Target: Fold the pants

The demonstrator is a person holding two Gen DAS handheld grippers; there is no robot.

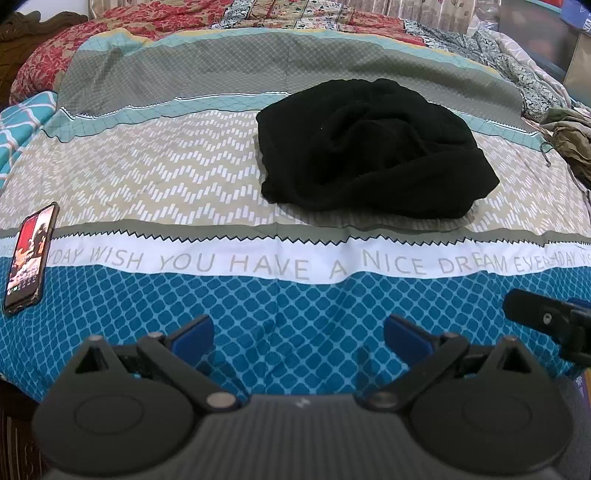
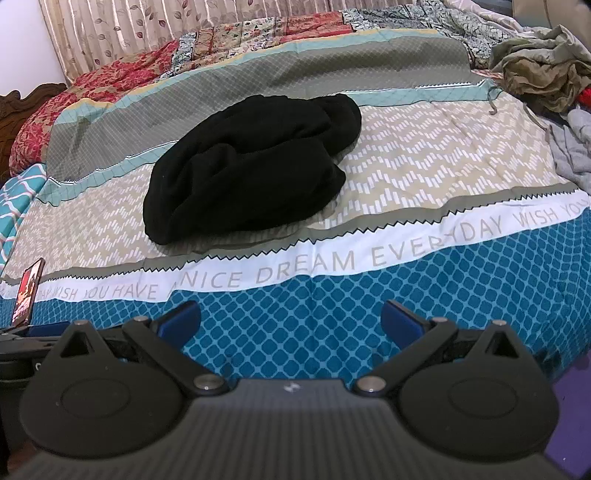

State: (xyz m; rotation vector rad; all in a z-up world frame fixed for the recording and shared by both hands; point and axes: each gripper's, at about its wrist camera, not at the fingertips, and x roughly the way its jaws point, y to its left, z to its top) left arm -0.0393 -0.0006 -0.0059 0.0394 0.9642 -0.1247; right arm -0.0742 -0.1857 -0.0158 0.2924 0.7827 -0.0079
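Black pants (image 1: 373, 147) lie in a crumpled heap on the patterned bedspread (image 1: 147, 177), right of centre in the left wrist view. They also show in the right wrist view (image 2: 247, 166), left of centre. My left gripper (image 1: 299, 336) is open and empty over the blue band at the bed's near edge, well short of the pants. My right gripper (image 2: 291, 319) is open and empty, also over the blue band. Part of the right gripper (image 1: 546, 317) shows at the right edge of the left wrist view.
A phone (image 1: 29, 258) with a lit screen lies on the bed at the near left, also in the right wrist view (image 2: 27, 295). A pile of olive and grey clothes (image 2: 543, 74) sits at the far right. Red floral bedding (image 1: 110, 33) lies at the far left.
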